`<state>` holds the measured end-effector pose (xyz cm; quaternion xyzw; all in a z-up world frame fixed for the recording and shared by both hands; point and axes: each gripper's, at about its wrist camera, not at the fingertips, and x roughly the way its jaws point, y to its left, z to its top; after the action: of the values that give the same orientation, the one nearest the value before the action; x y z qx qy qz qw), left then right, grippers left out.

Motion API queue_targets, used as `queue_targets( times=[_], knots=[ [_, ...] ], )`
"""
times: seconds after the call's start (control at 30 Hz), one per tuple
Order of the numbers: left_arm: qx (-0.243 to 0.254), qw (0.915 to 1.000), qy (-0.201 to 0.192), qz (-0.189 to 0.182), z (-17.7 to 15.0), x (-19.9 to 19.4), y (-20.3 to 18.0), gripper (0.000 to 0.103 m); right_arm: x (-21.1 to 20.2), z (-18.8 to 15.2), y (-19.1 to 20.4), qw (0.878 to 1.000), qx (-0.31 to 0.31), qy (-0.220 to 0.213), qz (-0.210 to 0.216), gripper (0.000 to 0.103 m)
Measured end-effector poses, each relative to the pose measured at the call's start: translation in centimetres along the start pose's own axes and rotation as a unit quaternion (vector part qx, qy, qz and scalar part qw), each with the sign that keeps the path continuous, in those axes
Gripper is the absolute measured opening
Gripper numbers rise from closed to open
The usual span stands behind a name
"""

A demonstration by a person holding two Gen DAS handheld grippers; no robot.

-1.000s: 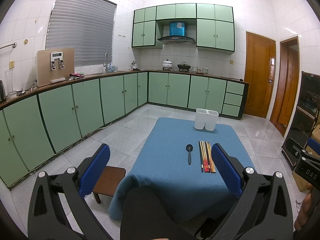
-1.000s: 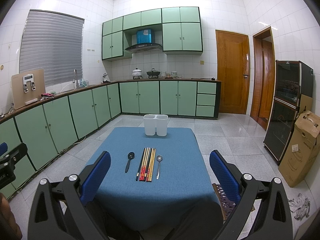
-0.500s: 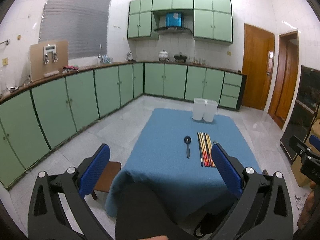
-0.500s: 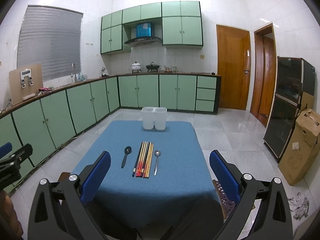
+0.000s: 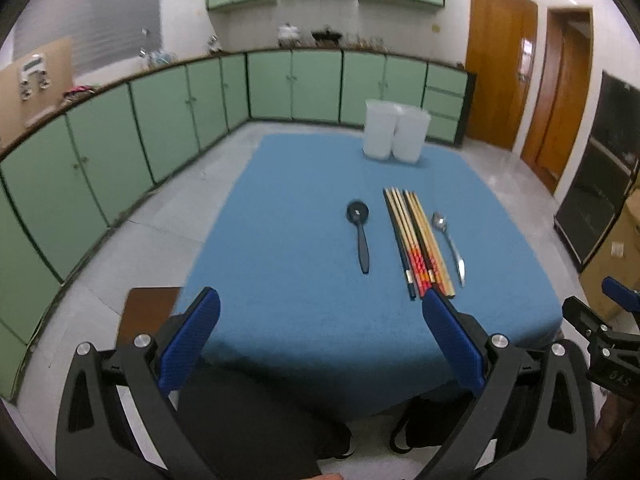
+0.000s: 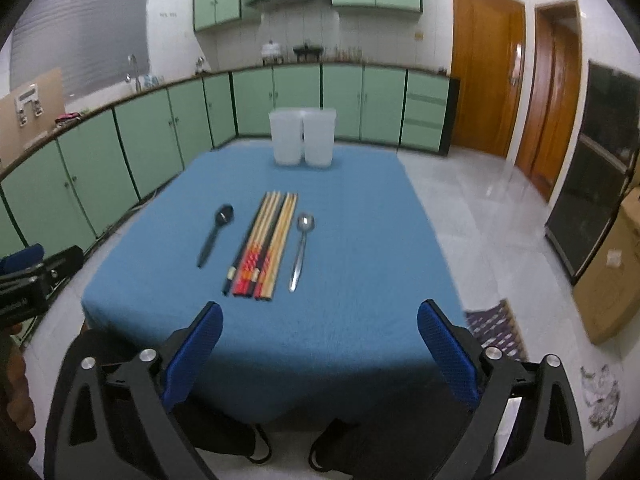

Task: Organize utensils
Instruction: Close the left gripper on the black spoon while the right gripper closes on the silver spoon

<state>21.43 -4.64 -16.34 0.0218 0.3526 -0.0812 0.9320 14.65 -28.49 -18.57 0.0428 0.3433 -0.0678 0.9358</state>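
On the blue-clothed table [image 5: 304,288] [image 6: 360,240] lie a black spoon [image 5: 360,236] [image 6: 214,236], a bundle of several chopsticks [image 5: 418,240] [image 6: 266,242] and a metal spoon [image 5: 450,242] [image 6: 302,248], side by side. A white two-part holder [image 5: 396,136] [image 6: 302,136] stands at the table's far edge. My left gripper [image 5: 320,312] hangs open over the near edge, short of the utensils. My right gripper [image 6: 320,320] is open too, above the near edge. Both hold nothing.
Green cabinets [image 6: 120,148] line the left and back walls. A small brown stool [image 5: 146,312] stands at the table's left corner. Cardboard boxes [image 6: 612,276] and a dark cabinet [image 6: 596,160] sit to the right. A person's dark-clothed legs [image 5: 256,428] show below.
Both grippers have moved forward and tilted down toward the table, so the utensils look larger and nearer. Both stay open.
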Motion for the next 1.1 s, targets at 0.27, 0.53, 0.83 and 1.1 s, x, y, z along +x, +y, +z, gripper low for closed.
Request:
queue_targets(
  times=[0.27, 0.53, 0.83, 1.1],
  knots=[
    [0.017, 0.9982, 0.055, -0.015, -0.4, 9.6, -1.0, 0.098, 8.9, -0.4, -0.3, 0.998, -0.004, 0.057, 0.017, 0.074],
    [0.035, 0.9951, 0.091, -0.016, -0.4, 14.8, -2.0, 0.098, 14.4, -0.7, 0.2, 0.995, -0.013, 0.093, 0.039, 0.062],
    [0.043, 0.994, 0.1, -0.01, -0.5, 17.4, -2.4, 0.098, 16.6, 0.3, 0.2, 0.996, -0.029, 0.073, 0.05, 0.059],
    [0.042, 0.9965, 0.069, -0.018, 0.3, 17.6, -3.1, 0.052, 17.6, 1.2, -1.1, 0.997, -0.022, 0.058, 0.053, 0.025]
  ],
)
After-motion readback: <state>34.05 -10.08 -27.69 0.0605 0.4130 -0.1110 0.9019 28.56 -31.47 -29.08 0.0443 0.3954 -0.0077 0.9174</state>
